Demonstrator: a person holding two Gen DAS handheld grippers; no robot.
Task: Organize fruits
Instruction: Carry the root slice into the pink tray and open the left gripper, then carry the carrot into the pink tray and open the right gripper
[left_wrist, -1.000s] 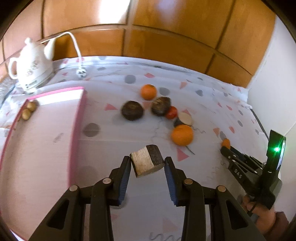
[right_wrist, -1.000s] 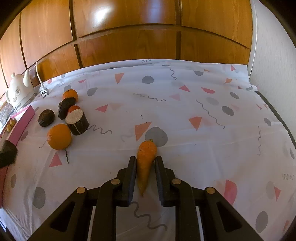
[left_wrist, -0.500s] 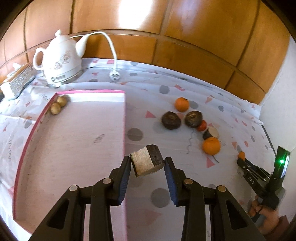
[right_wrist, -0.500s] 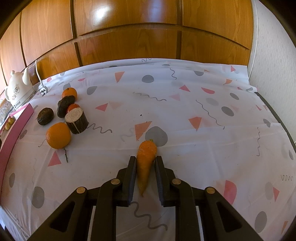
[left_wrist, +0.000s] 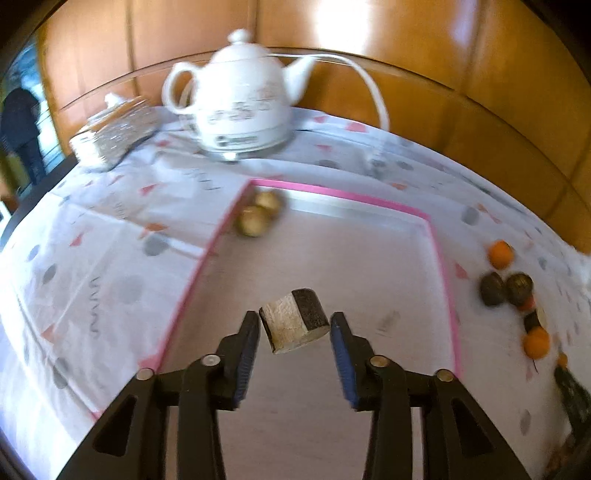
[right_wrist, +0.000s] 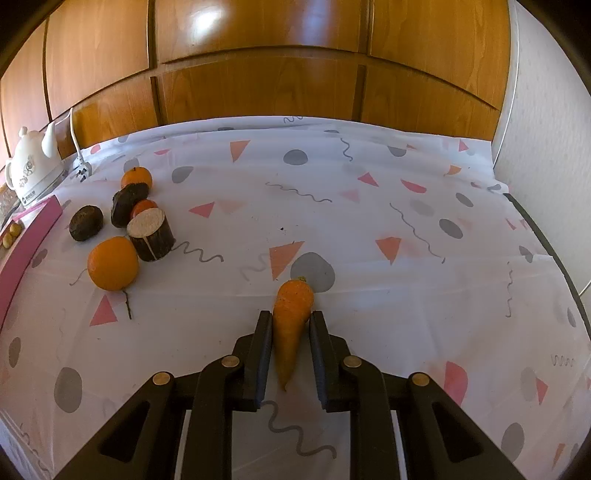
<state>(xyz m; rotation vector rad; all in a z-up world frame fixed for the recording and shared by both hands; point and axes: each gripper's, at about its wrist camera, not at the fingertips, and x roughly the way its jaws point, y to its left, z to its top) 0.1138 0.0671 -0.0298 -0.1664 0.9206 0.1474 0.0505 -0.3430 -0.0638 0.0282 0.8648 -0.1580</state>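
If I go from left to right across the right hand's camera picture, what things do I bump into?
White teapot → pink tray edge → flat dark round piece → big orange → bark-covered log slice → carrot, clamped in the right gripper.

White teapot (left_wrist: 240, 99) with cord (left_wrist: 369, 85), silvery box (left_wrist: 114, 136) on patterned tablecloth (right_wrist: 369, 221)

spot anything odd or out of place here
Yes: a carrot, pinched in the right gripper, is no fruit. The white kettle's plug lies loose on the tablecloth.
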